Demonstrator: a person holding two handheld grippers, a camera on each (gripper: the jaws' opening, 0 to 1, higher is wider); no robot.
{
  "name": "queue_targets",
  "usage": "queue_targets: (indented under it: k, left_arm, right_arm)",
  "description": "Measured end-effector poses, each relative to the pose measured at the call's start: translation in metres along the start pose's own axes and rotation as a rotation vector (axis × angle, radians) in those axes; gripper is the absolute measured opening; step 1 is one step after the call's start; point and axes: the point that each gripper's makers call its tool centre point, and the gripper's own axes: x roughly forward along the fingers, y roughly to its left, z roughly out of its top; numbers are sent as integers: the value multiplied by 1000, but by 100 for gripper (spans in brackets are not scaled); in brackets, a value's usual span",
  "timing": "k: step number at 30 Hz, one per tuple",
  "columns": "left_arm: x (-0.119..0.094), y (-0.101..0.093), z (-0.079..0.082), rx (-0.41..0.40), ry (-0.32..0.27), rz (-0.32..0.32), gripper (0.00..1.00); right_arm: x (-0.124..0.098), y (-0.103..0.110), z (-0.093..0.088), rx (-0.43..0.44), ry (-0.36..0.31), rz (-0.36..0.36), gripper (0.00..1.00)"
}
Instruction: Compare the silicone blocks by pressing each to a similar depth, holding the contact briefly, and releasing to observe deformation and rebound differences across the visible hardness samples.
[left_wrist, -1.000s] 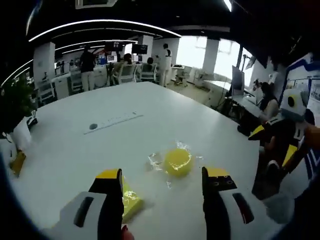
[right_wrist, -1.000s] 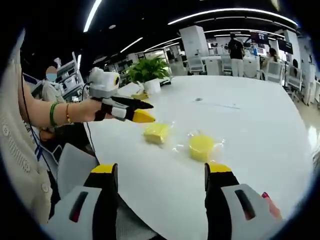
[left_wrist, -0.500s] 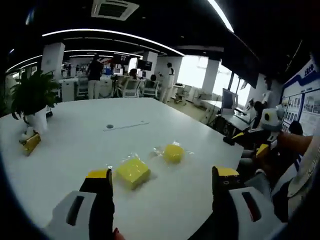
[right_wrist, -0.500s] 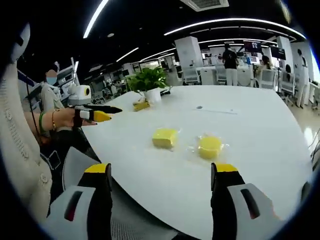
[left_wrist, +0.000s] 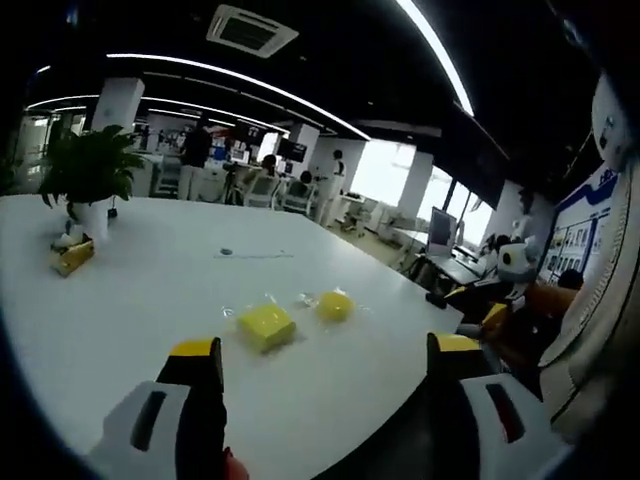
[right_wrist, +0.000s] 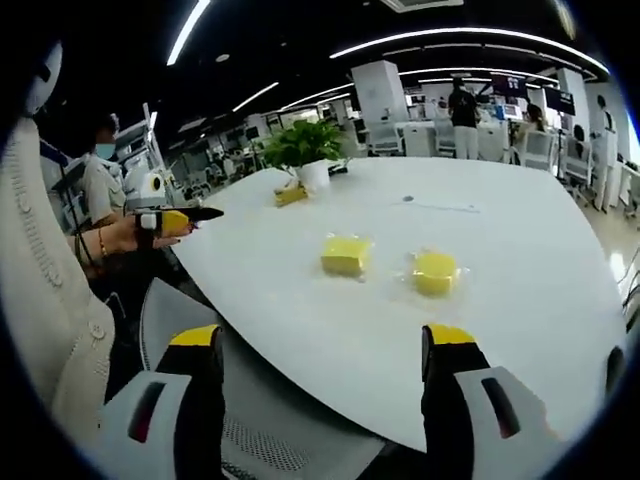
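Left gripper view: left gripper (left_wrist: 325, 362) hangs at the near edge of the white table (left_wrist: 130, 300), its yellow-tipped jaws spread wide with nothing between them. Square yellow silicone block (left_wrist: 266, 326) lies on the tabletop ahead of the left jaw, wrapped in clear film. Round yellow silicone block (left_wrist: 335, 305) lies just beside it to the right and slightly farther off, also in film; the two are close but apart. Neither block is touched. A potted plant (left_wrist: 88, 180) stands at the far left of the table, with a small yellow object (left_wrist: 74, 256) near its base. A thin ruler-like strip (left_wrist: 253, 254) lies farther back at mid-table. The right gripper (left_wrist: 478, 300) shows at the right edge, off the table, in a person's hand; I cannot tell from here how its jaws stand.

Right gripper view: right gripper (right_wrist: 325, 345) is held off the near table edge, above a grey mesh chair (right_wrist: 235, 400), jaws spread wide and empty. The square block (right_wrist: 346, 256) lies left and the round block (right_wrist: 436, 273) right, both well ahead of the jaws on the table (right_wrist: 540, 270). The left gripper (right_wrist: 195, 214) appears at the left, held in a hand (right_wrist: 120, 235) beside the table edge, well apart from the blocks. The plant (right_wrist: 305, 150) stands at the far side, and people stand at desks beyond.
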Motion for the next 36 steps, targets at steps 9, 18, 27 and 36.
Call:
queue_targets:
  k: [9, 18, 27, 36]
  left_arm:
    - [-8, -9, -8, 31, 41, -27, 88]
    - [-8, -11, -15, 26, 72, -23, 87]
    - [-4, -10, -7, -18, 25, -14, 87]
    - [-5, -12, -2, -62, 2, -34, 86]
  right_arm:
    - [-1, -6, 8, 13, -21, 7, 75]
    - [-4, -19, 8, 66, -61, -10, 76]
    - [-3, -18, 20, 98, -155, 8, 74]
    - [-7, -20, 19, 93, -164, 37, 73]
